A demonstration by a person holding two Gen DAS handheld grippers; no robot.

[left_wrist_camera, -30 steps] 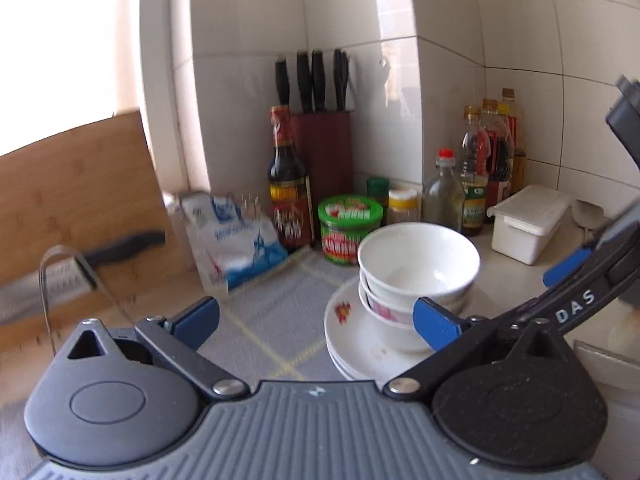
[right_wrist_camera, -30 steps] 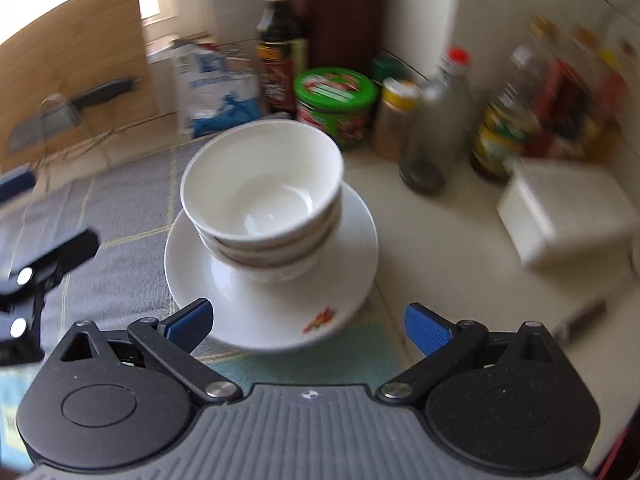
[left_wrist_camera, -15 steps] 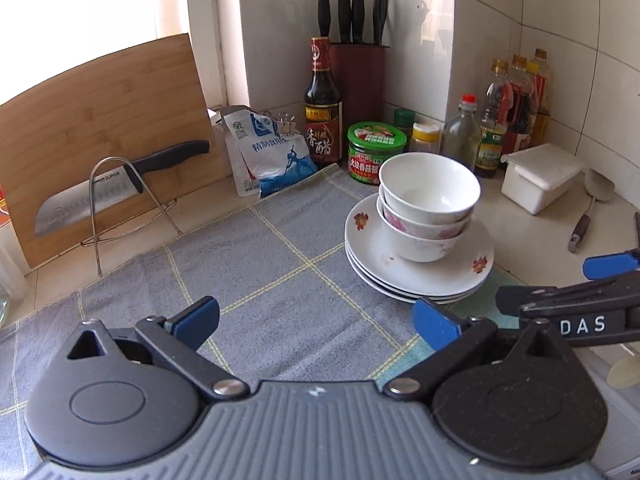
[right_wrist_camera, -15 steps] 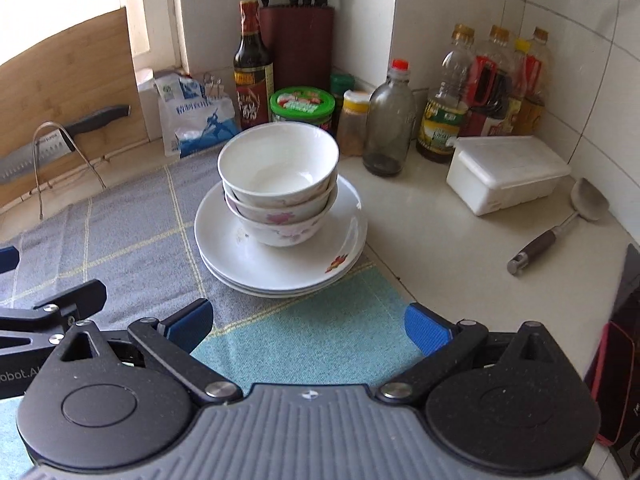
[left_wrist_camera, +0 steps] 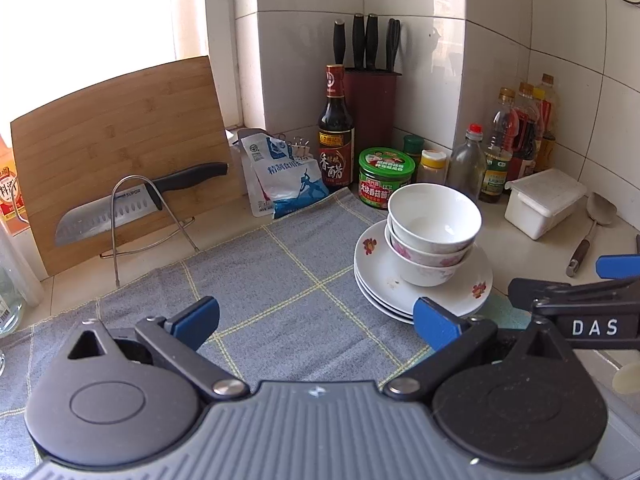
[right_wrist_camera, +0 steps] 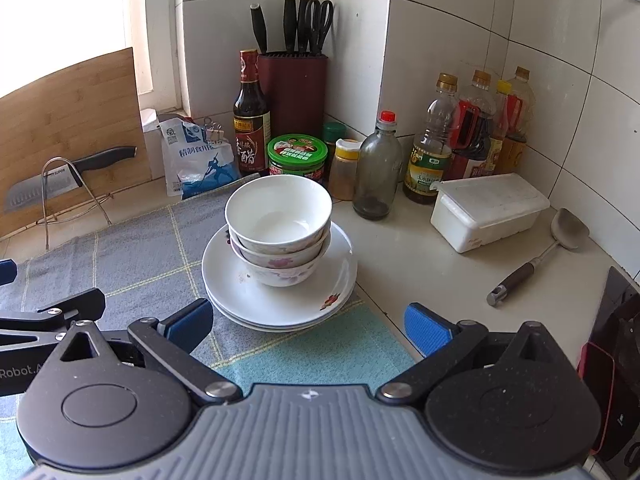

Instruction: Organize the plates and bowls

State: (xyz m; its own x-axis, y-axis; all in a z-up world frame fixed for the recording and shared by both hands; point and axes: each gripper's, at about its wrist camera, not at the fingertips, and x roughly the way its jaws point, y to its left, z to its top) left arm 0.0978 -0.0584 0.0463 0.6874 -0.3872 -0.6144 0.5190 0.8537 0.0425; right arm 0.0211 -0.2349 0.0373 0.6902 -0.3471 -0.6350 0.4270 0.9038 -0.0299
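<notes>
1. While both tools hang above the counter, the left black two-finger gripper with blue pads [left_wrist_camera: 316, 316] has its jaws spread wide and grips nothing; below it lies the grey checked cloth with yellow lines [left_wrist_camera: 280, 304].
2. The right black two-finger gripper with blue pads [right_wrist_camera: 308, 322] is likewise spread wide and empty; it is aimed at the crockery from just short of the plates' near rim.
3. Stack of white shallow plates with small red flower prints [right_wrist_camera: 332, 280]: rests on the grey checked cloth, its near edge over a teal cloth patch [right_wrist_camera: 320, 352]; seen from the left wrist it sits to the right of that gripper [left_wrist_camera: 476, 280].
4. Nested white porcelain bowls with pink floral bands [right_wrist_camera: 280, 224]: stand upright in the middle of the top plate; the uppermost is plain white inside.
5. Green-lidded round jar [right_wrist_camera: 297, 156] and dark vinegar bottle with a red label [right_wrist_camera: 251, 120]: stand just behind the stack; the dark red knife block [right_wrist_camera: 294, 92] fills the tiled corner.
6. Clear glass bottle with a red cap [right_wrist_camera: 378, 168] and a row of oil bottles [right_wrist_camera: 472, 132]: along the right wall.
7. White lidded plastic box [right_wrist_camera: 490, 208] and metal ladle with a dark handle [right_wrist_camera: 536, 256]: on bare counter to the right, well apart from the plates.
8. Bamboo cutting board [left_wrist_camera: 120, 152]: leans at the left, with a broad-bladed knife with a black handle [left_wrist_camera: 132, 200] on a wire stand before it.
</notes>
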